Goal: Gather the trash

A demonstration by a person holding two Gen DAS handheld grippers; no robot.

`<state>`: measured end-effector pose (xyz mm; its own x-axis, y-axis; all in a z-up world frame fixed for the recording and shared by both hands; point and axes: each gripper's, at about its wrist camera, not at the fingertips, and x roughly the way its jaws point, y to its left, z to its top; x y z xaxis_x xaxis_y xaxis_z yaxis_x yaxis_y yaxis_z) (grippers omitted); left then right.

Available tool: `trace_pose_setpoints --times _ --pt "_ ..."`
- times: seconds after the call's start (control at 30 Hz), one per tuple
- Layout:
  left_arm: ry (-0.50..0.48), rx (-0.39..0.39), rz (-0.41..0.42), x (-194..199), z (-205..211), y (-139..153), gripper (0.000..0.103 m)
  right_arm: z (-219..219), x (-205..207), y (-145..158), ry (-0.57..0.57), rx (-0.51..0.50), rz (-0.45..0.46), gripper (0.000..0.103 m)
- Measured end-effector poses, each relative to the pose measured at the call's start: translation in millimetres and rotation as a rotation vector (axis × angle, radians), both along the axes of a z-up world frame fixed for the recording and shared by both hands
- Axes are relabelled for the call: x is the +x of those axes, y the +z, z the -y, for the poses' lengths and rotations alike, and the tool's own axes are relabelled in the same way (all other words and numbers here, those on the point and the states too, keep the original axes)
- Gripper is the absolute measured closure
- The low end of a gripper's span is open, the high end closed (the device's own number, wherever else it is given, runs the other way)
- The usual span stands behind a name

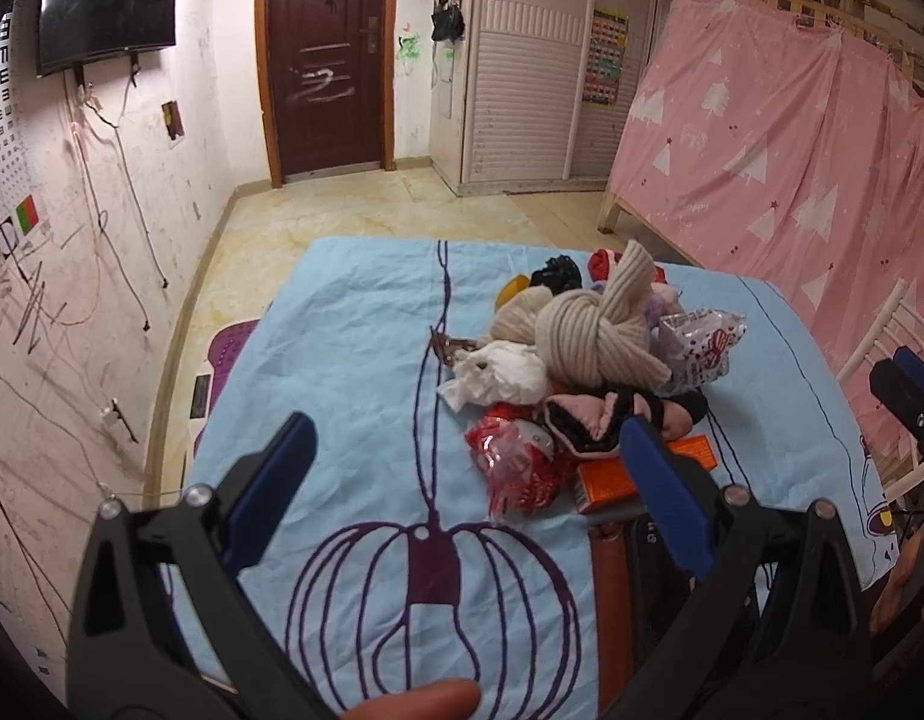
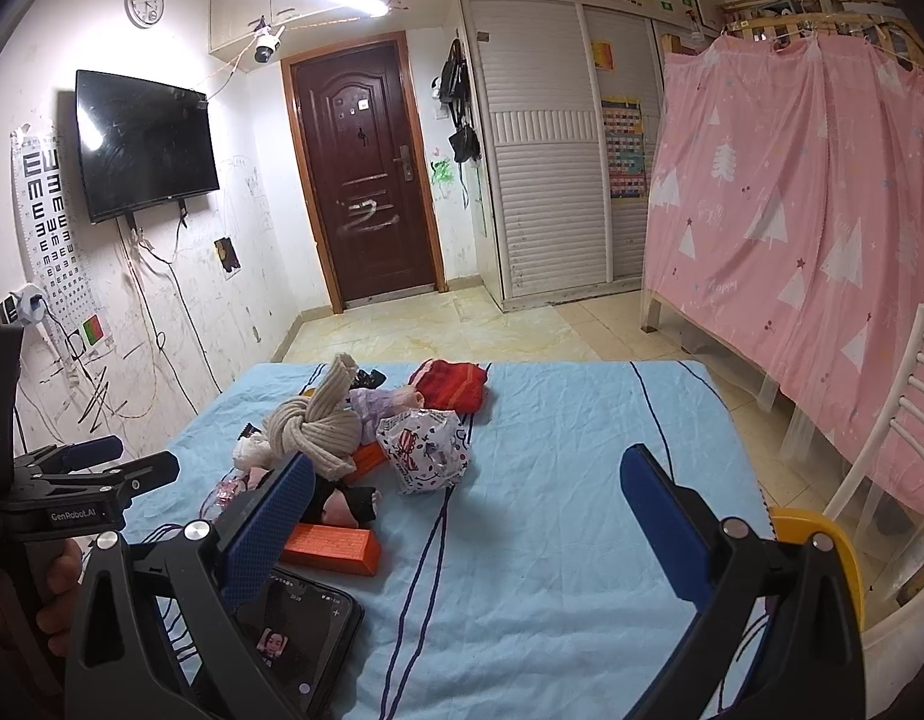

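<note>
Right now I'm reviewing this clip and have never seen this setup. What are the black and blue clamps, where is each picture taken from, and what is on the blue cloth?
No robot here: a person holds a two-finger gripper in each hand, each with a fisheye camera looking along its fingers. One picture looks out over the left gripper, the other over the right gripper. Both are open and hold nothing. On the blue cloth lies a pile: a knotted beige knit, a patterned plastic bag, an orange box, crumpled white paper, a red wrapper and a phone.
</note>
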<state>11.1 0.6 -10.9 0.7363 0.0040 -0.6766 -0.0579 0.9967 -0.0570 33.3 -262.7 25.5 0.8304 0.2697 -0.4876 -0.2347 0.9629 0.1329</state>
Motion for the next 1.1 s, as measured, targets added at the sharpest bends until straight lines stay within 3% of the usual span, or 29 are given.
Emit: trace_pose_setpoints --times 0.17,0.37,0.57,0.73,0.9,1.03,1.1 --pt "-0.010 -0.007 -0.052 14.3 1.2 -10.7 0.006 -4.7 11.8 -7.2 0.033 -0.007 -0.028 0.008" --pt "-0.071 -0.124 -0.177 40.8 -7.6 -22.1 0.006 -14.3 32.8 -17.8 0.190 0.048 -0.128 0.008" --pt "-0.120 -0.151 -0.198 47.6 -7.3 -24.1 0.006 -30.1 59.0 -26.1 0.226 0.002 -0.174 0.008" --pt "-0.096 -0.148 -0.217 72.2 -14.2 -23.9 0.007 -41.2 84.5 -32.4 0.234 -0.024 -0.210 0.008" --pt "-0.081 -0.137 -0.274 98.8 -17.5 -30.7 0.030 -46.7 106.1 -39.9 0.242 -0.030 -0.256 0.009" --pt "-0.101 -0.124 -0.319 109.7 -14.2 -40.6 0.039 -47.6 119.9 -48.9 0.254 -0.025 -0.308 0.018" --pt "-0.105 -0.134 -0.340 115.2 -13.7 -47.4 0.051 -48.7 126.1 -53.1 0.261 -0.022 -0.334 0.023"
